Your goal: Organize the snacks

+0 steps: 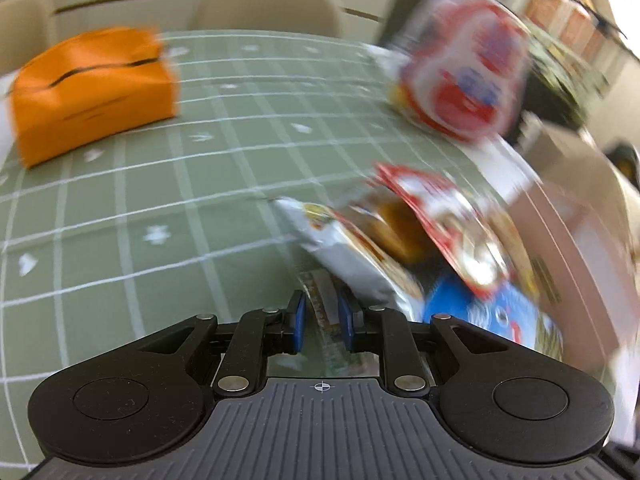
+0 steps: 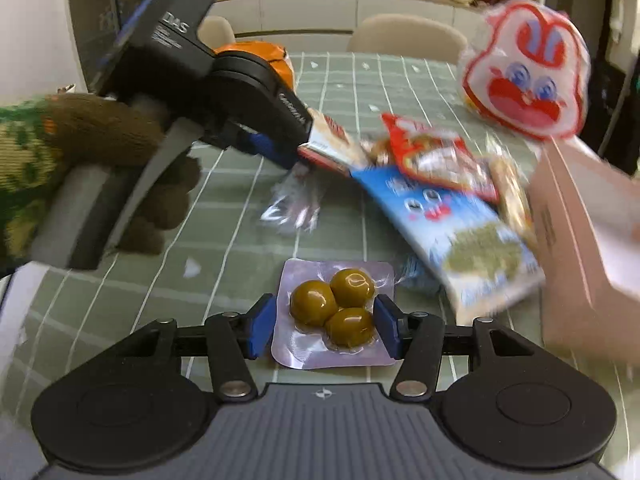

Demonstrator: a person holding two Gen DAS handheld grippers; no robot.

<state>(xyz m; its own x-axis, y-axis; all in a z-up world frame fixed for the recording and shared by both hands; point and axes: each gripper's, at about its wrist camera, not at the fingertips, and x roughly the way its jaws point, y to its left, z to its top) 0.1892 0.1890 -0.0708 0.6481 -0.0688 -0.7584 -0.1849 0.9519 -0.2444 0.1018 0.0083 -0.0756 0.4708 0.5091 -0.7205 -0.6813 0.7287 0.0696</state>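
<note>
Green checked tablecloth carries a heap of snack packets. Right gripper reaches level over it, jaws clasping an olive pack. Left gripper, in a gloved hand, angles down, pinching a clear packet.

On my left the tabletop lies open, a broad stretch of green checked cloth running back to the orange tissue box at the far left corner. To the right my way is blocked by a heap of snack packets, with a cardboard box standing just beyond them at the edge. The left gripper reaches across into that heap. Close in front, the olive pack sits between my right gripper's fingers.
</note>
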